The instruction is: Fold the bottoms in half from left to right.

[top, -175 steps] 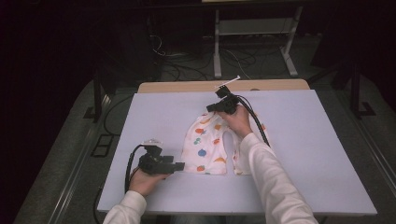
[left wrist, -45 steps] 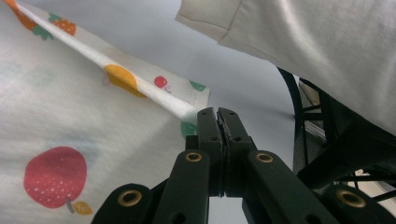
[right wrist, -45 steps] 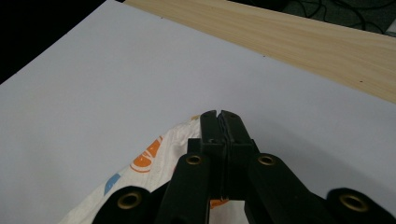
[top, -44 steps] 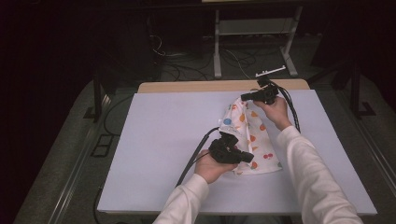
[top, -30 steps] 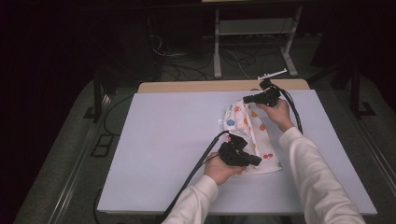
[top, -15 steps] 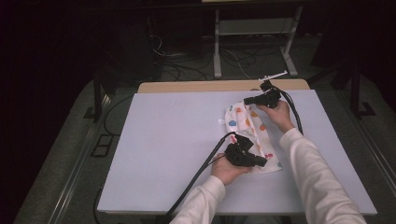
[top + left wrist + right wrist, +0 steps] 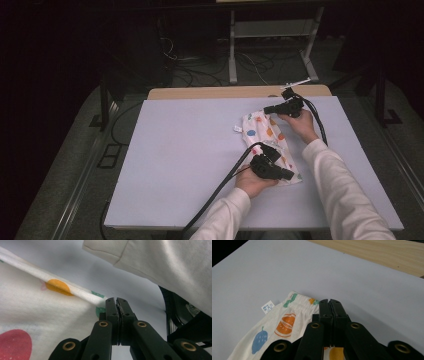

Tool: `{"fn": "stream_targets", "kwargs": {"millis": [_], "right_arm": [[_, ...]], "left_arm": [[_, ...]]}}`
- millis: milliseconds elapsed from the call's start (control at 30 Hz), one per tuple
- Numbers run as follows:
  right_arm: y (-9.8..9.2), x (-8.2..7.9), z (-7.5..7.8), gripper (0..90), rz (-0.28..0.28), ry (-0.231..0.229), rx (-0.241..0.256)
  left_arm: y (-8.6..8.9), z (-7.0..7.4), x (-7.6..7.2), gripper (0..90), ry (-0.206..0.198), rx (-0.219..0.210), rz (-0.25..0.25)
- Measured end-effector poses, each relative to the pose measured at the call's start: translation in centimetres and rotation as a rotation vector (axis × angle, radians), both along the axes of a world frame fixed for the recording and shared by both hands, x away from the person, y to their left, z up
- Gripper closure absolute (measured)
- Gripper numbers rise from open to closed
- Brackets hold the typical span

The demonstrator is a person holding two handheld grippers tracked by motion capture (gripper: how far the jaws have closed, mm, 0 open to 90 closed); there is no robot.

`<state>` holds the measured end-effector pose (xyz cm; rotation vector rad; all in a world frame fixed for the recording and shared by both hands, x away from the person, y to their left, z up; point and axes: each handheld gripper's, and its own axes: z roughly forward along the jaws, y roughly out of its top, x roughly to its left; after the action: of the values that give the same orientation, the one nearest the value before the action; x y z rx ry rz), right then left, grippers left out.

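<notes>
One printed garment [image 7: 270,145], cream cloth with coloured fruit and dot motifs, lying flat on the lavender surface [image 7: 190,150] toward its right edge, long axis running from the far edge toward the near edge. White label [image 7: 267,307] sticks out at the elastic waistband, which lies at the far end.

Right claw [image 7: 268,110]: at the far end of the garment; in the right gripper view its jaws stand pressed together over the waistband edge, apparently pinching cloth.

Left claw [image 7: 291,174]: at the near end; in the left gripper view the jaws stand closed at the hem corner, with cloth seemingly caught between them. Cream sleeve [image 7: 160,262] of the other arm passes above.

Status, judged: garment appears already folded narrow and held taut by both ends. Likely remaining: bringing one end over the other for a final fold, or releasing and smoothing. Which of these is intended cannot be told.
</notes>
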<state>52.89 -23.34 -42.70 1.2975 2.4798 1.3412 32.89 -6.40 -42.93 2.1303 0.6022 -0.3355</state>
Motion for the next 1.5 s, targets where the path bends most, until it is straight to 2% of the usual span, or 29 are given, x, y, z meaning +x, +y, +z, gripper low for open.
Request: {"fn": "stream_targets", "kwargs": {"millis": [233, 633, 767, 933, 1033, 1100, 1167, 1267, 1333, 1400, 1433, 1500], "right_arm": [[-0.2, -0.1, -0.1, 87.4, -0.004, 0.0, -0.006], [-0.8, -0.2, 0.0, 87.2, -0.015, 0.001, -0.008], [-1.2, -0.4, 0.2, 83.9, -0.034, 0.002, 0.003], [-2.0, -0.9, 0.6, 68.8, -0.082, 0.011, 0.043], [-2.7, -1.3, 0.8, 62.6, -0.107, 0.022, 0.066], [-3.0, -1.6, 1.0, 55.5, -0.102, 0.028, 0.09], [-3.0, -1.9, 1.2, 49.6, -0.099, 0.027, 0.091], [-2.8, -2.4, 1.4, 39.0, -0.083, 0.017, 0.097], [-2.6, -2.8, 1.5, 32.3, -0.069, 0.006, 0.097], [-2.2, -3.1, 1.7, 23.2, -0.069, -0.004, 0.068], [-2.0, -3.3, 1.8, 20.2, -0.069, -0.012, 0.057], [-1.8, -3.5, 2.0, 14.8, -0.058, -0.01, 0.061]], "left_arm": [[-0.9, -0.3, 0.2, 88.1, 0.005, 0.021, -0.012], [-2.1, -1.0, 0.7, 88.1, 0.026, 0.024, -0.004], [-2.5, -1.4, 0.8, 87.8, 0.035, 0.037, 0.007], [-2.9, -1.7, 0.9, 87.5, 0.044, 0.028, 0.011], [-3.0, -1.8, 0.9, 86.8, 0.041, 0.01, 0.001], [-3.0, -1.8, 0.7, 82.4, 0.032, -0.003, -0.005], [-3.1, -1.7, 0.7, 79.7, 0.033, -0.023, -0.019], [-3.1, -1.5, 0.5, 70.1, 0.014, -0.037, -0.021], [-3.0, -1.4, 0.3, 61.9, -0.006, -0.028, -0.015], [-3.0, -1.2, 0.3, 55.2, -0.012, -0.026, -0.013], [-2.9, -1.1, 0.1, 51.0, -0.019, -0.03, 0.004], [-2.7, -0.9, 0.1, 42.8, -0.034, -0.037, 0.016]]}}
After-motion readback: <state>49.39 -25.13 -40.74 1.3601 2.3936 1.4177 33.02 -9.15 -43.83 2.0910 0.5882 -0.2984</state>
